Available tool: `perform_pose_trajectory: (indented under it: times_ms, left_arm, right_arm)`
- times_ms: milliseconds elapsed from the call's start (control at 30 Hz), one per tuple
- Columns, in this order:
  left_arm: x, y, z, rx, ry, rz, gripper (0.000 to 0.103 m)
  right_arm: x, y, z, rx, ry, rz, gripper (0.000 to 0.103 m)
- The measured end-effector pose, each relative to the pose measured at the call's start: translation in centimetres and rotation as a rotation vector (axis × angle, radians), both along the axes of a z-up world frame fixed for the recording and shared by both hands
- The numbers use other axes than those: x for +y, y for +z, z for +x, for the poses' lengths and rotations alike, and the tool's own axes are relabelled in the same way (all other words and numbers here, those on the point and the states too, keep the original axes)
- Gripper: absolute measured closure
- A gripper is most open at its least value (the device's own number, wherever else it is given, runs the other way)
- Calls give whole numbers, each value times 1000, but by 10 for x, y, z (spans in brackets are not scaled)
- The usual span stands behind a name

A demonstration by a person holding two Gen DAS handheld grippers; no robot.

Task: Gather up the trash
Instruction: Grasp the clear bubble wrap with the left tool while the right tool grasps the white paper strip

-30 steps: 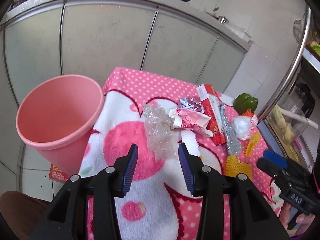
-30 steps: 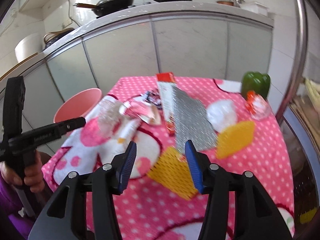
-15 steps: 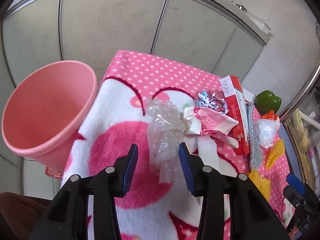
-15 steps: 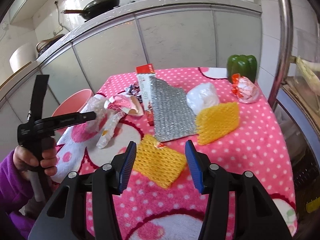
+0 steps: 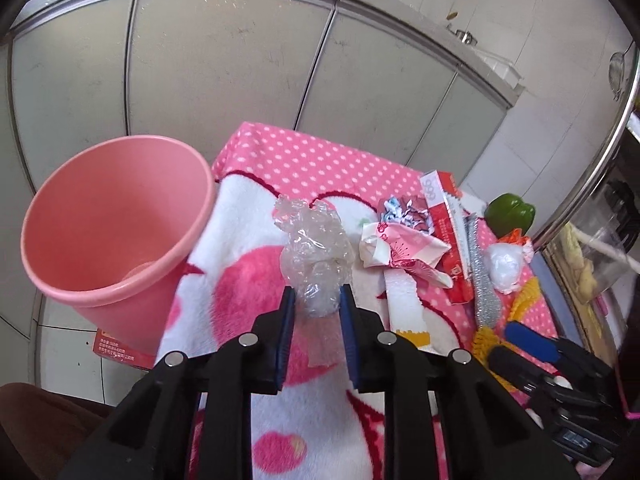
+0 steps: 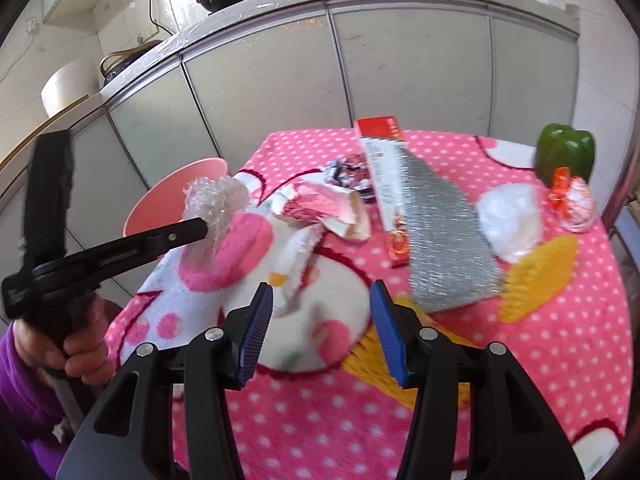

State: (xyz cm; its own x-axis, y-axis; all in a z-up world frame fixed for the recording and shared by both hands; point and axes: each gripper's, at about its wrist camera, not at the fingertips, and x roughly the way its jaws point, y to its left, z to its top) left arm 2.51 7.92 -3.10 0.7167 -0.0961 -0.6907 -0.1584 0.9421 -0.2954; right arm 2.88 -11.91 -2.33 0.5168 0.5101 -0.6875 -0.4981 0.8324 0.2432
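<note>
My left gripper [image 5: 316, 296] has its jaws closing, and both blue pads press on the crumpled clear plastic [image 5: 316, 248] over the white-and-pink cloth. From the right wrist view, the left gripper [image 6: 204, 228] holds that clear plastic [image 6: 216, 200] upright beside the pink bin [image 6: 176, 192]. The empty pink bin [image 5: 112, 240] stands left of the table. My right gripper [image 6: 320, 300] is open, low over the cloth near a white paper strip [image 6: 304, 264]. A crumpled pink wrapper [image 6: 320, 208] lies just beyond.
Further right lie a foil wrapper [image 6: 348, 168], a red box [image 6: 380, 148], a silver sheet [image 6: 440, 240], a white wad [image 6: 512, 220], yellow mesh pieces [image 6: 536, 276] and a green pepper [image 6: 564, 152]. Grey cabinet doors [image 5: 240, 60] stand behind the table.
My left gripper's jaws have narrowed from wide apart onto the clear plastic. The right gripper has shifted left and lower, from over the yellow mesh toward the white strip.
</note>
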Motion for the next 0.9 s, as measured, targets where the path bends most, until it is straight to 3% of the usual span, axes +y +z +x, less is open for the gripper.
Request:
perform_pose_trajectory:
  times_ms: [267, 467, 567, 900]
  left_arm:
    - [9, 14, -26, -57, -5, -15, 82]
    - [18, 14, -33, -59, 3, -34, 82]
    - [21, 13, -35, -62, 7, -41, 82]
    - [32, 16, -44, -79, 26, -61, 82]
  right_arm:
    - [31, -20, 16, 100, -6, 13, 52]
    - [53, -32, 17, 121, -1, -23, 52]
    - [57, -38, 18, 139, -11, -34, 73]
    - [53, -25, -3, 111, 30, -26, 79]
